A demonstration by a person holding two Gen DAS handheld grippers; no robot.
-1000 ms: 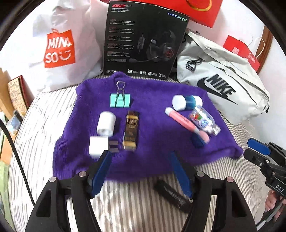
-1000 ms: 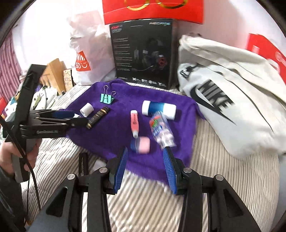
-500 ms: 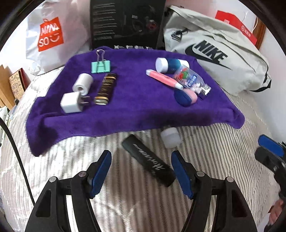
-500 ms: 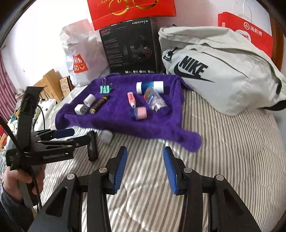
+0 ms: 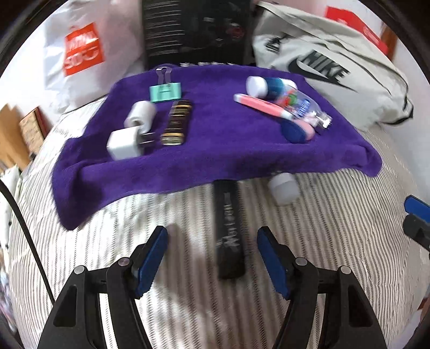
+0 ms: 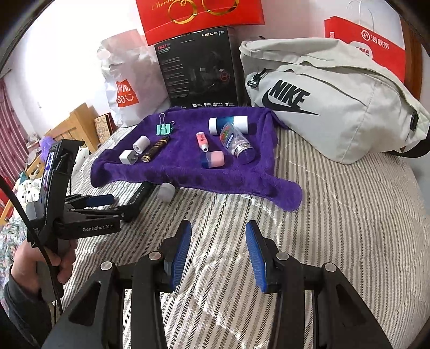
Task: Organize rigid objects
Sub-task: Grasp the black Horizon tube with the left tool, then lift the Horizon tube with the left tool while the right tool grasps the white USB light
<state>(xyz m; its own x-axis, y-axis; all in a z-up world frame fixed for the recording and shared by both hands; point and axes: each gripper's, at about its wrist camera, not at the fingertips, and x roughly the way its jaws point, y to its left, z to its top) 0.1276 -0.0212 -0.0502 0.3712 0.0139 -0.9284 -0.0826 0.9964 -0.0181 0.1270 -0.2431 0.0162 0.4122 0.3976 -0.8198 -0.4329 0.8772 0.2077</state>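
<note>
The left gripper point(image 5: 212, 251) has pulled back from the purple towel point(image 5: 215, 150) and now lines up, jaws apart, with the black case point(image 5: 229, 228) at the towel's near edge — likely the next pick. The right gripper point(image 6: 218, 253) hangs open, empty.

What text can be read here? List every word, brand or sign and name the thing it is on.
"NIKE": grey bag.
"HECATE" and "G2": black box; its small print is too small to read.
"MINI SO", partly cut off: white shopping bag.
"GenRobot.AI": left gripper.
Chinese characters: red bag at right.
Gold script on the red bag at top: not readable.
Lettering on the black bar: blurred.
</note>
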